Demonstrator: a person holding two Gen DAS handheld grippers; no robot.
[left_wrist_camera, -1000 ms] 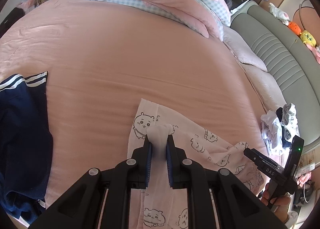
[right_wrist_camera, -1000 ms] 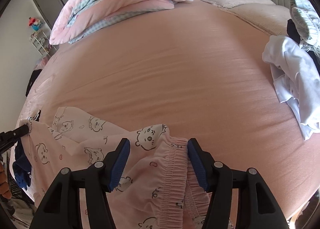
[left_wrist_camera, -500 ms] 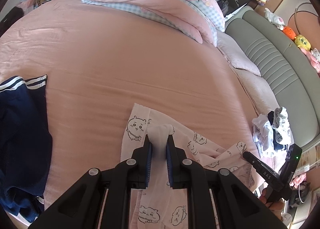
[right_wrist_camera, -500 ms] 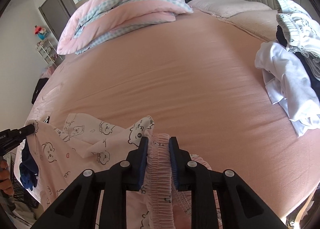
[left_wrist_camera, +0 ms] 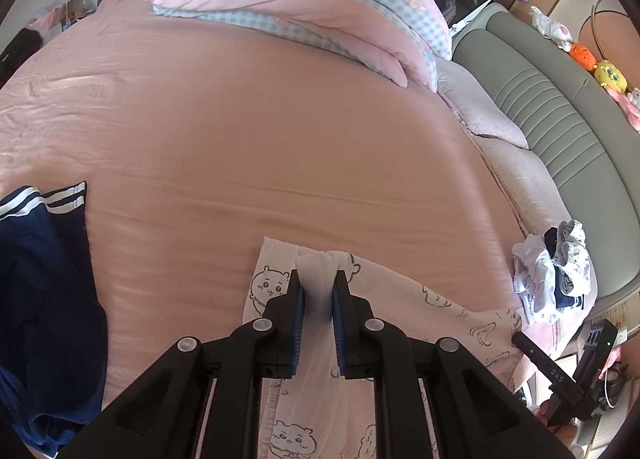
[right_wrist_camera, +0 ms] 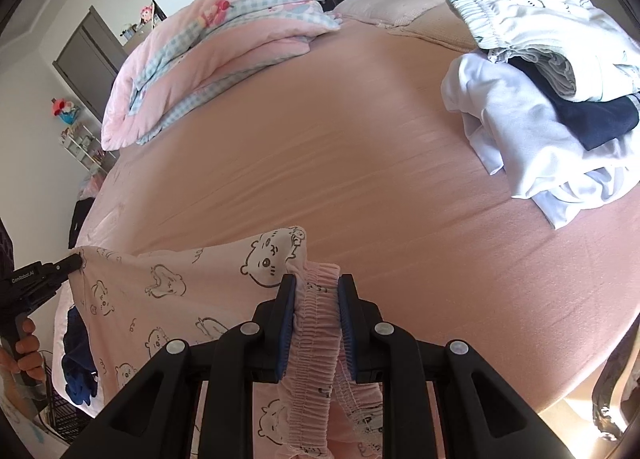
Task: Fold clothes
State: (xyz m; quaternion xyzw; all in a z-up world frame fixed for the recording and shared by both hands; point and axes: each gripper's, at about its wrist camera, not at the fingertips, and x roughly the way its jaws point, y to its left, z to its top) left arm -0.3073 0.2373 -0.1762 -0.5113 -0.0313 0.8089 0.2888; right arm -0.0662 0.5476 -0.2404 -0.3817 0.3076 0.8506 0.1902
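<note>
Pale pink pyjama shorts [left_wrist_camera: 400, 303] printed with cartoon animals hang stretched between both grippers over the near edge of the pink bed. My left gripper [left_wrist_camera: 317, 279] is shut on a bunched hem of the shorts. In the right wrist view the shorts [right_wrist_camera: 168, 291] spread leftward, and my right gripper [right_wrist_camera: 317, 287] is shut on their ruffled elastic waistband [right_wrist_camera: 316, 323]. The left gripper's tip [right_wrist_camera: 74, 261] shows at the far left pinching the cloth's corner, a hand below it. The right gripper's body [left_wrist_camera: 560, 371] shows at the lower right of the left wrist view.
A navy garment with white stripes [left_wrist_camera: 44, 279] lies at the bed's left edge. A heap of white and navy clothes [right_wrist_camera: 552, 99] sits on the right side. A folded pink and blue-check duvet [left_wrist_camera: 304, 7] lies at the far end, with a grey headboard [left_wrist_camera: 560, 131] beyond.
The right gripper went from open around the waistband to shut on it. Both grippers lifted and drew apart, pulling the shorts taut off the bed.
</note>
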